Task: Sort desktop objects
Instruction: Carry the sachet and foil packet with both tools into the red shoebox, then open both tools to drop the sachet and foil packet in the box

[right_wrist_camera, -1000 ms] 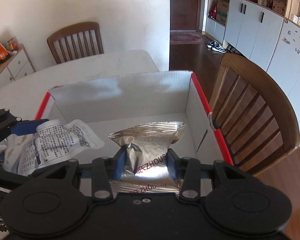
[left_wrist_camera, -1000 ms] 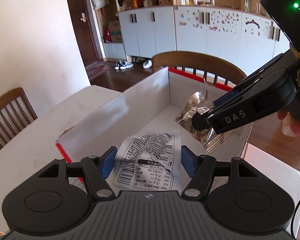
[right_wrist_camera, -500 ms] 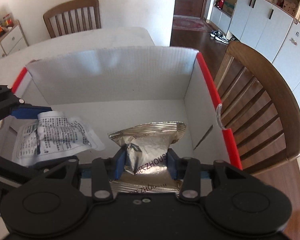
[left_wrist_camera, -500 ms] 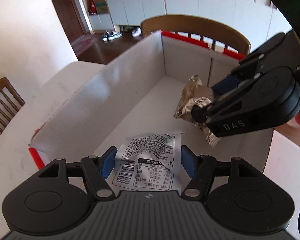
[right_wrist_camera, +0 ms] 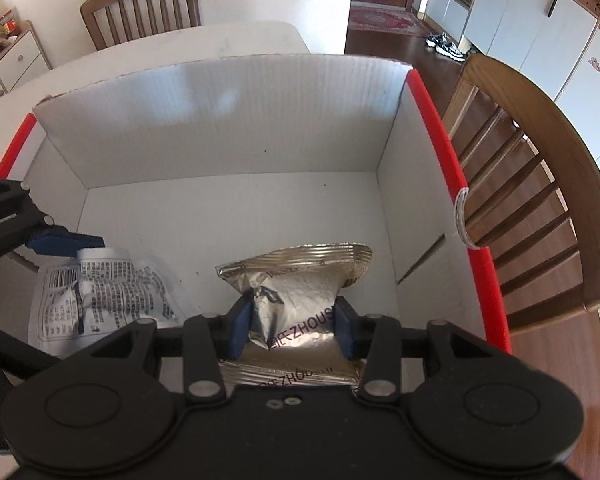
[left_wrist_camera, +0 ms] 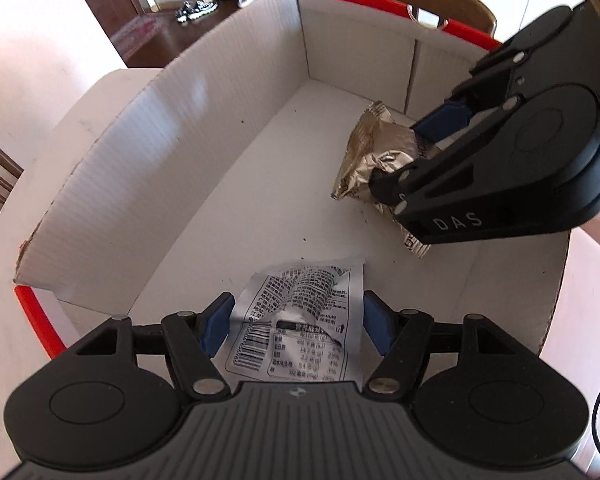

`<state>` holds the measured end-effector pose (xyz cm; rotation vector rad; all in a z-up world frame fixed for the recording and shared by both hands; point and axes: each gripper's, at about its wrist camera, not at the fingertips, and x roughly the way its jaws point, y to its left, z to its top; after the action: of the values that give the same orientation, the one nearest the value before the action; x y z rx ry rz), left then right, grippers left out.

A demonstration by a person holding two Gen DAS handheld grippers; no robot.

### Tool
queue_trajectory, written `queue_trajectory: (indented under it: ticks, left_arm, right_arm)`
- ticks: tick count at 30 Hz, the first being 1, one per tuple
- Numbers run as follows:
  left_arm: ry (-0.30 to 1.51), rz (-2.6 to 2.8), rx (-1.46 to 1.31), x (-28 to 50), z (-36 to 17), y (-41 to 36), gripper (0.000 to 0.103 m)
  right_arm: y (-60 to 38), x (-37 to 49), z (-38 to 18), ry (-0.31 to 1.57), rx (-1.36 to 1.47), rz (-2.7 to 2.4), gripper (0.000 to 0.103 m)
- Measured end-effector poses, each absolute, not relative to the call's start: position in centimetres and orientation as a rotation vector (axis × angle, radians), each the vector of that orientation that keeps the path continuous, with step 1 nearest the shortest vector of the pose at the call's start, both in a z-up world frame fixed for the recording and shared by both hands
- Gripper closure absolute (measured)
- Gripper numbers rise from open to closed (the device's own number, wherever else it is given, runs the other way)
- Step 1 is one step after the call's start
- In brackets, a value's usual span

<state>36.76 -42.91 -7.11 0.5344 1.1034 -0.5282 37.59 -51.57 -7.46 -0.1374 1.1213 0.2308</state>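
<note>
Right gripper (right_wrist_camera: 292,326) jaws narrow, clamped on crumpled foil snack bag (right_wrist_camera: 296,280). Left gripper (left_wrist_camera: 296,320) jaws half open, pads pinching printed silver packet (left_wrist_camera: 300,320) inside white cardboard box (left_wrist_camera: 180,128).

Box top: we see the white cardboard box (right_wrist_camera: 228,120) open above, so our way in from overhead is clear.
Box walls: tall sides with red edges block any sideways entry.
Box floor: the far half lies bare; the printed packet (left_wrist_camera: 300,328) and silver foil bag (right_wrist_camera: 296,292) fill the near part.
Beside the box: a wooden chair (right_wrist_camera: 540,184) stands close against its right wall.
Between our tools: the right gripper (left_wrist_camera: 404,168) crowds the right side.
</note>
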Motion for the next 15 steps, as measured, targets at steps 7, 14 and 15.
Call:
queue_trajectory:
  ticks: [7,14,15]
  left_arm:
    - [1.127,-0.529,0.557,36.6,-7.2,-42.8,0.033]
    - [1.11,-0.53,0.493,36.0,-5.6,-41.7,0.033]
    - [1.102,-0.53,0.478,35.8,-5.3,-41.4,0.033]
  right_arm:
    - [-51.8,37.5,-7.5,1.141,-0.132,0.228,0.058]
    - [-52.2,37.1,-6.3,1.114,-0.097,0.219,0.045]
    - [-52.2,36.9,-6.1,1.11,-0.097,0.219,0.045]
